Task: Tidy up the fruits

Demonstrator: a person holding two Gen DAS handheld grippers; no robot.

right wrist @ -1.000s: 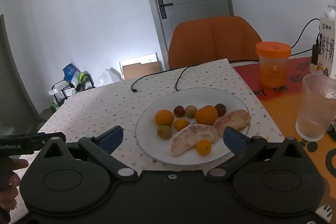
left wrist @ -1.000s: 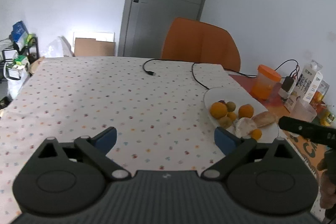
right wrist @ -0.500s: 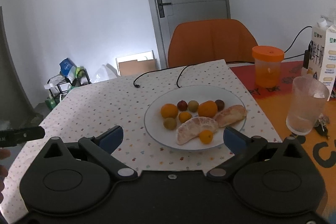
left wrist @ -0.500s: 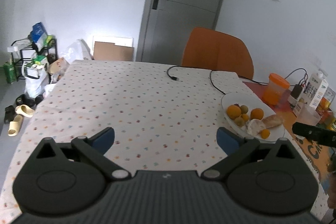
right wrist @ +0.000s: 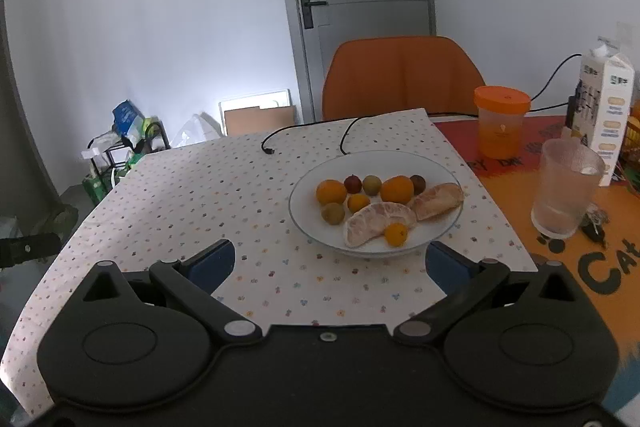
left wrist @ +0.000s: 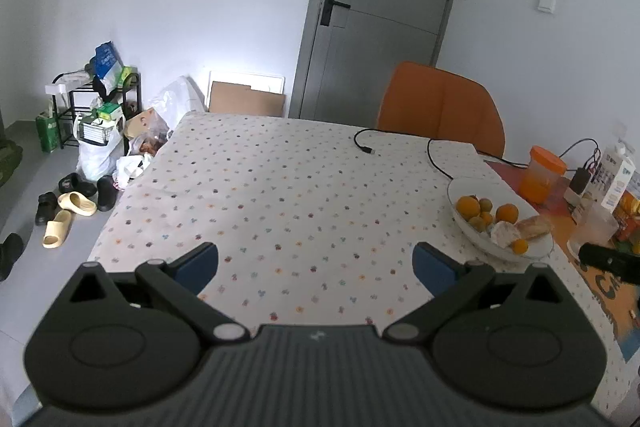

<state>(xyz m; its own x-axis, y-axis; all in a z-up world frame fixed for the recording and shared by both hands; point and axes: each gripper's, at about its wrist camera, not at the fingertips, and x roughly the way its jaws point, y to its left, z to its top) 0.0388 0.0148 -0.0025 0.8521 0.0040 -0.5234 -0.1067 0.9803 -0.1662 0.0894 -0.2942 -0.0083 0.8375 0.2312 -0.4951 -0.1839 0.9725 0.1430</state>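
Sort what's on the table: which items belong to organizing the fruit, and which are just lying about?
Job: white plate; oranges; peeled citrus segments; small round fruits.
Lying about: orange-lidded cup; plastic glass; milk carton; black cable; keys.

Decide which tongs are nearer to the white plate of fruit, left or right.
Right. The right tongs hang open just in front of the white plate, its near rim between the fingers. The left tongs, also open, sit over bare tablecloth, with the plate off to their right.

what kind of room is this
Most likely a home dining area: a table under a dotted cloth with a plate of fruit, an orange chair, and slippers on the floor by a door.
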